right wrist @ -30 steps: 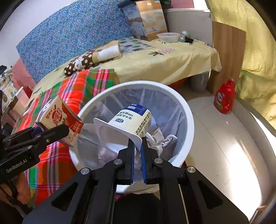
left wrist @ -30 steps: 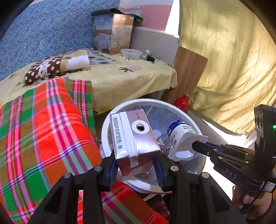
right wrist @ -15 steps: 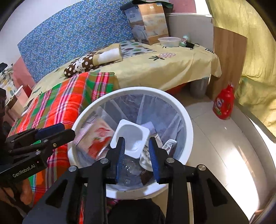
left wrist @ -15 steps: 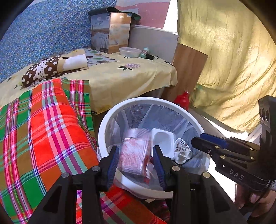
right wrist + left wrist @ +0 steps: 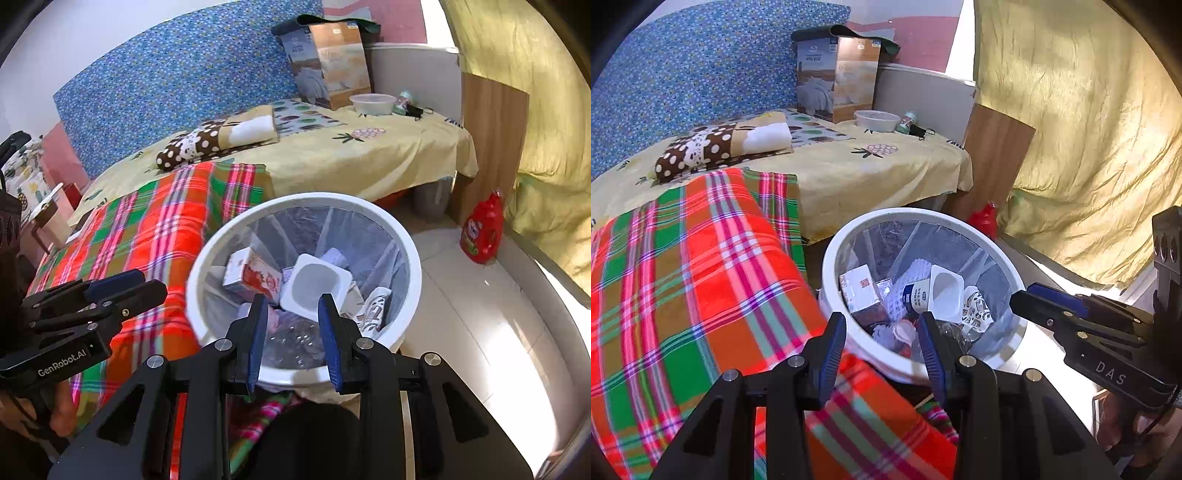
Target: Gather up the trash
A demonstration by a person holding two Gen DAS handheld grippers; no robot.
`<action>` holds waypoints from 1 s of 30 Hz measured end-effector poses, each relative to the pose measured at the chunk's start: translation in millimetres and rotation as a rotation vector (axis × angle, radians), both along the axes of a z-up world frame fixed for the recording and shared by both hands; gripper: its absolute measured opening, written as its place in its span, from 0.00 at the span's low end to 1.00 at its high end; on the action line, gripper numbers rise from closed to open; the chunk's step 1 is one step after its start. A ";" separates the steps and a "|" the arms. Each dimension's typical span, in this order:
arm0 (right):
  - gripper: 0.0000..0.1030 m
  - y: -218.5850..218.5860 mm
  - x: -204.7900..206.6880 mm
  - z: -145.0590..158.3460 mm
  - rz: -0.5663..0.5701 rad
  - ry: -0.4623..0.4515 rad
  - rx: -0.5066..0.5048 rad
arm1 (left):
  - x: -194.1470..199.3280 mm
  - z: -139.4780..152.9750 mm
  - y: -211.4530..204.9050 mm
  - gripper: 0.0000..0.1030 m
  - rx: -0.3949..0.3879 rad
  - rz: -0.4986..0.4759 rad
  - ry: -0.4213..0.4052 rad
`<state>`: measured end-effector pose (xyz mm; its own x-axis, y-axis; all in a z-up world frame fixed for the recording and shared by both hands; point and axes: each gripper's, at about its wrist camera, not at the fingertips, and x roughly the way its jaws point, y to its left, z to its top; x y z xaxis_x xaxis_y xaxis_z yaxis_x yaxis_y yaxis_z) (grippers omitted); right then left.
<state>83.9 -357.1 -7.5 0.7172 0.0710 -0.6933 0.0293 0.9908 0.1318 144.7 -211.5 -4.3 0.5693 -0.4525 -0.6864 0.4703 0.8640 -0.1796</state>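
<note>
Above the bin's near rim we hold both grippers, pointing down at a slant. Our left gripper (image 5: 882,343) stands part open, blue pads well apart, nothing between them. Our right gripper (image 5: 293,332) has just been opening and is likewise part open and empty; the white yogurt cup (image 5: 314,286) seen between its fingers lies down inside the bin, not in the grip. From the left wrist view the right gripper (image 5: 1019,299) juts in from the right, over the bin's far side; from the right wrist view the left gripper (image 5: 147,284) hangs at the left, over the blanket.

Trash sits inside the white bin (image 5: 413,266), which is lined with a clear bag: a red-and-white milk carton (image 5: 251,277) lying on its side against the left wall, the yogurt cup just beside it at the centre with its mouth up, a patterned paper cup (image 5: 373,308) tilted at the right, and crumpled wrappers beneath.

Left of the bin and touching it we note a red-green plaid blanket (image 5: 701,280). Beyond lies a bed with a yellow sheet (image 5: 369,158), a dotted brown pillow (image 5: 192,146), and a cardboard box (image 5: 328,62) at the far end. A red bottle (image 5: 482,230) stands on the tiled floor to the right, near a wooden panel (image 5: 491,140).
</note>
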 end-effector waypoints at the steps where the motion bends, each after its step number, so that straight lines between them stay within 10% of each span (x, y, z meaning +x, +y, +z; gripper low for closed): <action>1: 0.30 2.8 -2.4 1.5 0.005 -0.005 -0.002 | -3.3 1.5 2.9 0.39 -0.001 0.004 -0.004; 30: 0.30 72.4 -61.8 8.7 0.140 -0.063 -0.034 | -92.1 19.6 95.8 0.39 0.011 0.209 -0.070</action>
<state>22.2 -284.7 1.2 0.7443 0.1507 -0.6506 -0.1170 0.9886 0.0952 52.7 -115.7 15.3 0.6966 -0.3126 -0.6458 0.2919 0.9457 -0.1430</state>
